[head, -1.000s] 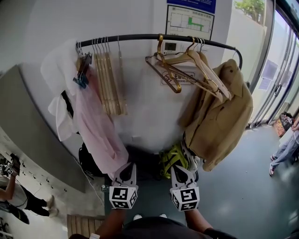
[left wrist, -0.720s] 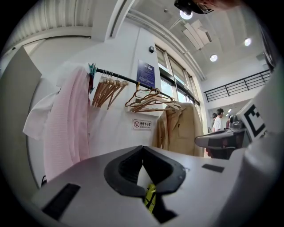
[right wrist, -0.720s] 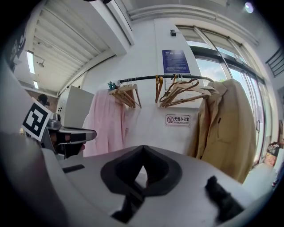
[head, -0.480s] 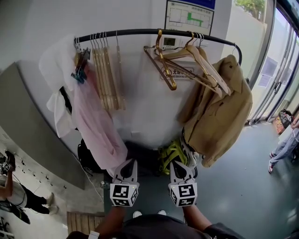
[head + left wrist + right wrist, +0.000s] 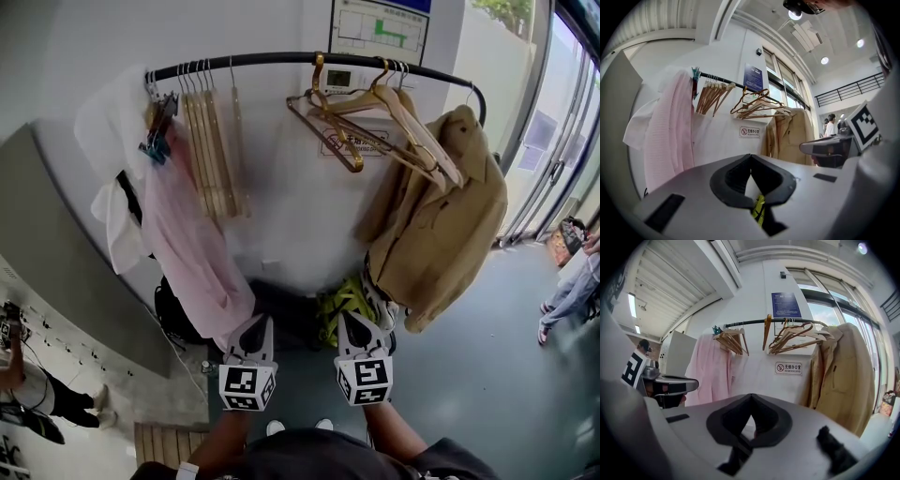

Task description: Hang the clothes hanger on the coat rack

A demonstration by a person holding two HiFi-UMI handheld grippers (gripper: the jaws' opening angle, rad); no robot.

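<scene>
Coat rack: a black rail (image 5: 272, 59) runs across the white wall at 12 o'clock in the head view.
Clothes hanger: the brown hanger with a gold hook (image 5: 325, 108) hangs on the rail, just right of the middle. It is tilted, with its lower end towards 1 o'clock. No tongs touch it.
Other hangers: a bunch of light wooden hangers (image 5: 211, 150) hangs at 11 o'clock. A few more (image 5: 405, 105) hang just right of the brown one.
Clothes: a pink shirt (image 5: 187, 244) and a white garment (image 5: 108, 159) hang at 10 o'clock. A beige jacket (image 5: 441, 216) hangs at 2 o'clock.
Left tongs: the left tongs (image 5: 750, 157) are clenched, the tips meet, and nothing is between them. In the head view they are at 6 o'clock, low and well apart from the rail.
Right tongs: the right tongs (image 5: 750, 395) are also clenched and empty. They are just beside the left ones, pointing towards the wall.
Floor: a yellow-green thing (image 5: 342, 309) lies under the jacket, beyond the tips of the tongs.
Wall: a small no-smoking sign (image 5: 788, 368) is below the rail.
</scene>
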